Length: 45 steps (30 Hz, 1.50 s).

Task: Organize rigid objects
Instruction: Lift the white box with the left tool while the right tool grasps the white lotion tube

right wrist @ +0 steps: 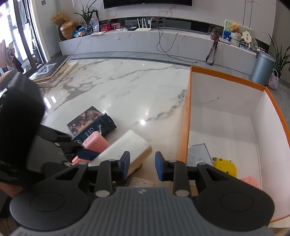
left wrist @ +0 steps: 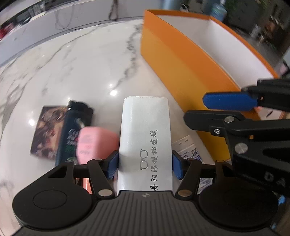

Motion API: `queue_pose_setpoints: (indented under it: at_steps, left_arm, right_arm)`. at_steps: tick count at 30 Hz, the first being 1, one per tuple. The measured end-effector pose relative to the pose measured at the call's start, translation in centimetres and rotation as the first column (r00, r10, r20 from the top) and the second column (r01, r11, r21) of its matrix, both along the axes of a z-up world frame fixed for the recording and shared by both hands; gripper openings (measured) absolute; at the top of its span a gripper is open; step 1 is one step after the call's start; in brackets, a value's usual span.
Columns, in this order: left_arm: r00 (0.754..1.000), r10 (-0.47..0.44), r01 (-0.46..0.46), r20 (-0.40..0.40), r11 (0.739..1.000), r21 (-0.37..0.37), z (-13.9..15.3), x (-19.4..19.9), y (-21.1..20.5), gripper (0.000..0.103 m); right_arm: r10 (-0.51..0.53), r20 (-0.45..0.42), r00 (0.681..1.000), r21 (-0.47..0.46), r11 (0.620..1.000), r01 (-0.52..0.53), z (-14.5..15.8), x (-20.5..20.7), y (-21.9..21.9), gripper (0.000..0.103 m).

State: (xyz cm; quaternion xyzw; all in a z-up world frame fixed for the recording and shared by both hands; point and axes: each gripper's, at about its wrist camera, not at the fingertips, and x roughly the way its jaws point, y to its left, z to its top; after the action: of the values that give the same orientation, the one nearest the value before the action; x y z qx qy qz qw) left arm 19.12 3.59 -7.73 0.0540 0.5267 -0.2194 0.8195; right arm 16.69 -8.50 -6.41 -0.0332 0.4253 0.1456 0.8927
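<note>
Left claw (left wrist: pixel 145 164) grips the white glasses case (left wrist: pixel 145 138) by its long sides; it seems rigid, light, smooth; right claw (right wrist: pixel 142 168) is empty.

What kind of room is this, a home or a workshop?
Most likely a home living room. A big screen hangs on the wall above a long low marble cabinet that carries a router, potted plants and a soft toy. The work happens on a glossy marble table.

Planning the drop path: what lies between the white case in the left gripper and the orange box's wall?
Bare marble tabletop, seen in the right wrist view, between the white case and the orange box.
</note>
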Motion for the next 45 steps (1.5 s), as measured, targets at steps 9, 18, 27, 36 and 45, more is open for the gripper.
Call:
queue_pose_setpoints:
  at_steps: [9, 18, 27, 36, 45]
  left_arm:
    - [0.986, 0.165, -0.162, 0.035, 0.983, -0.081, 2.7, -2.9, 4.9, 0.068]
    - [0.972, 0.231, -0.225, 0.037, 0.966, -0.128, 1.9, -3.9, 6.4, 0.068]
    - [0.961, 0.272, -0.262, 0.039, 0.95, -0.168, 1.7, -4.1, 7.7, 0.068]
    - [0.958, 0.286, -0.273, 0.029, 0.937, -0.219, 1.5, -4.3, 8.5, 0.068]
    - [0.957, 0.287, -0.274, 0.026, 0.933, -0.233, 1.3, -4.3, 8.8, 0.069]
  right_arm:
    - [0.029, -0.012, 1.0, -0.037, 0.999, -0.029, 0.2, -1.5, 1.2, 0.036]
    - [0.063, -0.088, 0.994, -0.233, 0.969, -0.082, -1.9, -2.7, 4.8, 0.056]
    - [0.118, -0.166, 0.979, -0.417, 0.892, -0.178, -4.1, -2.7, 7.8, 0.057]
    - [0.065, -0.307, 0.949, -0.468, 0.858, -0.21, -5.5, -0.1, 8.4, 0.06]
    - [0.04, -0.46, 0.887, -0.412, 0.875, -0.253, -6.7, 2.4, 8.3, 0.063]
